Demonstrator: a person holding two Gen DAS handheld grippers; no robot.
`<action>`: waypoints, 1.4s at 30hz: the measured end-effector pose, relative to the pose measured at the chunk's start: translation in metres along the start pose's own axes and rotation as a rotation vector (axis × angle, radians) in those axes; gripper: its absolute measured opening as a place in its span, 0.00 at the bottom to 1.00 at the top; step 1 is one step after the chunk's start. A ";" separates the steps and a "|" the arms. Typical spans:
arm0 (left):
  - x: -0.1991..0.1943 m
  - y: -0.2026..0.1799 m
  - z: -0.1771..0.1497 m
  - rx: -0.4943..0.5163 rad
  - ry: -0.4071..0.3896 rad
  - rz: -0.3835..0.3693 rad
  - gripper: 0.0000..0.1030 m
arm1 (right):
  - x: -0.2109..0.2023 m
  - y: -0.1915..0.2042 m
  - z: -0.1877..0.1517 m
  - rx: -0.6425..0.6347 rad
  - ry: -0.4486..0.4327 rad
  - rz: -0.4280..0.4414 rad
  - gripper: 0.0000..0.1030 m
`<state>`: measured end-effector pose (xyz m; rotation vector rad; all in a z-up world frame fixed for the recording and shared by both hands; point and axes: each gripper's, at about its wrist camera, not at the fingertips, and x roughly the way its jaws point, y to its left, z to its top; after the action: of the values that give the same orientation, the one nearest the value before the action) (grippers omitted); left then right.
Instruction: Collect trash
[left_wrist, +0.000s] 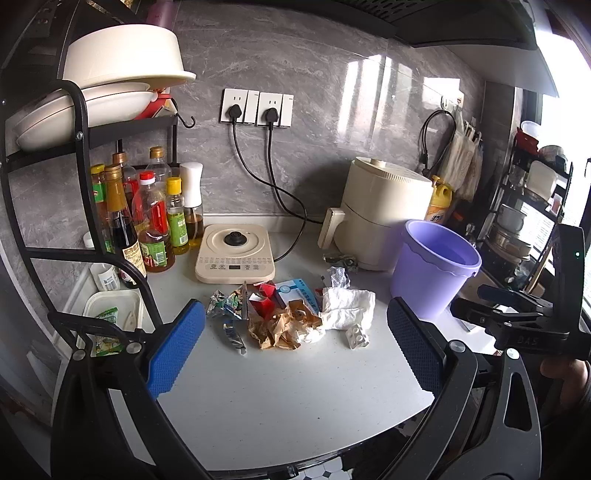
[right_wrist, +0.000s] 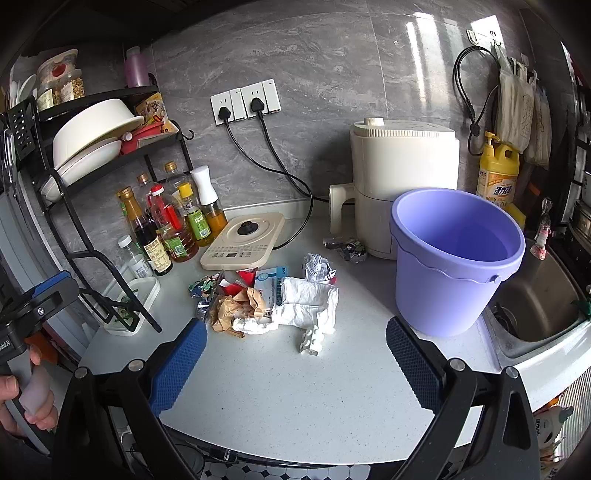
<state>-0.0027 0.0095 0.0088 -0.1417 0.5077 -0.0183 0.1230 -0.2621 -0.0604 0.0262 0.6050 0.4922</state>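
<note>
Left gripper (left_wrist: 295, 347) and right gripper (right_wrist: 295, 354): jaws wide, holding nothing. Trash pile (left_wrist: 291, 314) lies at frame centre on the countertop (left_wrist: 295, 398), left of the purple bucket (right_wrist: 454, 258).

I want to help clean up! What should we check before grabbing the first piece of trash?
1. Left gripper fingers open, holding nothing: ok.
2. Right gripper fingers open, holding nothing: ok.
3. Purple bucket upright, mouth open, looks empty: ok.
4. Trash in reach: crumpled white tissue, brown paper and white plastic piece lie on the counter ahead: ok.
5. Wrapper beside the air fryer: trash or not, cannot tell.
</note>
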 end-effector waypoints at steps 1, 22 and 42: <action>0.002 0.000 0.001 -0.002 0.002 -0.002 0.95 | 0.001 0.000 0.001 -0.001 0.000 0.000 0.93; 0.070 0.013 -0.013 -0.092 0.136 -0.049 0.88 | 0.060 -0.023 0.009 -0.009 0.147 0.039 0.89; 0.223 0.049 -0.031 -0.022 0.433 -0.180 0.46 | 0.141 -0.023 0.006 0.101 0.284 -0.038 0.73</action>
<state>0.1768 0.0422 -0.1325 -0.2061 0.9260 -0.2232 0.2362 -0.2178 -0.1352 0.0411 0.9071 0.4311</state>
